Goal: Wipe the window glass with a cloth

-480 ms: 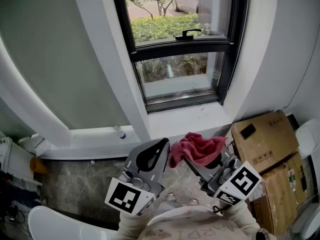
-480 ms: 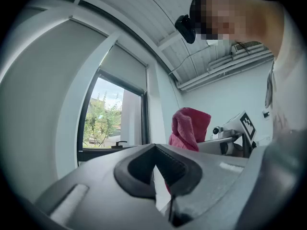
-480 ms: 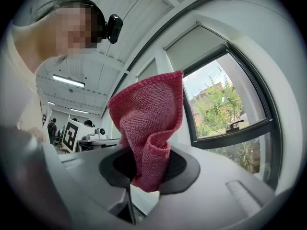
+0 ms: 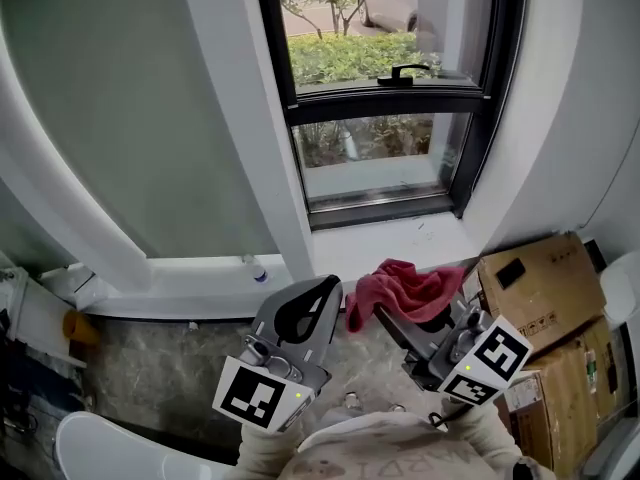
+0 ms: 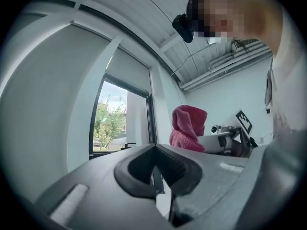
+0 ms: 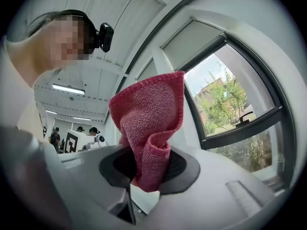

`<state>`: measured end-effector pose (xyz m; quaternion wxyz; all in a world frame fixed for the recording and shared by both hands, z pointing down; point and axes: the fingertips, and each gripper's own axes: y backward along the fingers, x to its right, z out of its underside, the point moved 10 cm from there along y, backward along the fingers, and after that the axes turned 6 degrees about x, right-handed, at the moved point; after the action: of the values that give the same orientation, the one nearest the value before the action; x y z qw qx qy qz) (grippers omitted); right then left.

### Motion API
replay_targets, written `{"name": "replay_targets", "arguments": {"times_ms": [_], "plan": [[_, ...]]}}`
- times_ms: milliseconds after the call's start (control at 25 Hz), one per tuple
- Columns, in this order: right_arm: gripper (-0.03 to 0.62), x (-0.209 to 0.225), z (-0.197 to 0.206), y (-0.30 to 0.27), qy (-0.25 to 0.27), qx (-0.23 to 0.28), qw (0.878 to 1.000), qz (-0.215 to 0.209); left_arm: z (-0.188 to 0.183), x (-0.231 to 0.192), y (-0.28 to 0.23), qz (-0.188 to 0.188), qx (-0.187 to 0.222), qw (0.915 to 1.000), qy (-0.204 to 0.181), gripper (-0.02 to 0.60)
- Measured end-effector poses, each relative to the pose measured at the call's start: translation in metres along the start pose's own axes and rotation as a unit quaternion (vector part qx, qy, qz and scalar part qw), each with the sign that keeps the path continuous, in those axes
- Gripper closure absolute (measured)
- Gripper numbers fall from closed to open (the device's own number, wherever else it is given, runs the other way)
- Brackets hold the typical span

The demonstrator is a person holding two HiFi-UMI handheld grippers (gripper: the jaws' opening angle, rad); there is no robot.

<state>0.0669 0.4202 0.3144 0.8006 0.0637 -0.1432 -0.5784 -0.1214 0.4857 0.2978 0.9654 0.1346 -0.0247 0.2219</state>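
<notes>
Pink terry cloth (image 4: 405, 290) is bunched up and pinched in the right tool (image 4: 392, 318), whose jaws are closed on its lower fold. The rest of the cloth stands up loose above the pads, as the right gripper view shows (image 6: 148, 128). The cloth hangs in the air just below the front edge of the window sill (image 4: 400, 243), well short of the window glass (image 4: 370, 153).

The right tool points up and to the left towards the window, with its marker cube low by the person's chest. The left tool (image 4: 318, 298) is held just beside it at about the same height, also aimed up at the window. Its jaws are pressed together with nothing between them (image 5: 157, 169).

A cardboard box (image 4: 535, 288) sits on the floor to the right, under the sill's right corner.
</notes>
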Motion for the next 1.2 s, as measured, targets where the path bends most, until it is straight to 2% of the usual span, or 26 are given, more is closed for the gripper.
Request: {"name": "replay_targets", "arguments": {"times_ms": [240, 520, 800, 1200], "plan": [[0.474, -0.002, 0.010, -0.021, 0.017, -0.016, 1.000, 0.020, 0.010, -0.029, -0.003, 0.019, 0.009, 0.9997, 0.010, 0.580], [0.474, 0.031, 0.008, -0.023, 0.023, -0.019, 0.999, 0.043, 0.026, -0.041, -0.042, 0.041, 0.016, 0.9986, 0.030, 0.580], [0.474, 0.098, 0.004, -0.027, 0.015, -0.012, 0.999, 0.039, 0.042, -0.048, -0.102, 0.031, 0.003, 0.9993, 0.019, 0.580], [0.474, 0.230, -0.034, -0.020, 0.010, 0.007, 1.000, 0.016, 0.055, -0.047, -0.232, 0.008, 0.005, 0.9999, -0.007, 0.580]]}}
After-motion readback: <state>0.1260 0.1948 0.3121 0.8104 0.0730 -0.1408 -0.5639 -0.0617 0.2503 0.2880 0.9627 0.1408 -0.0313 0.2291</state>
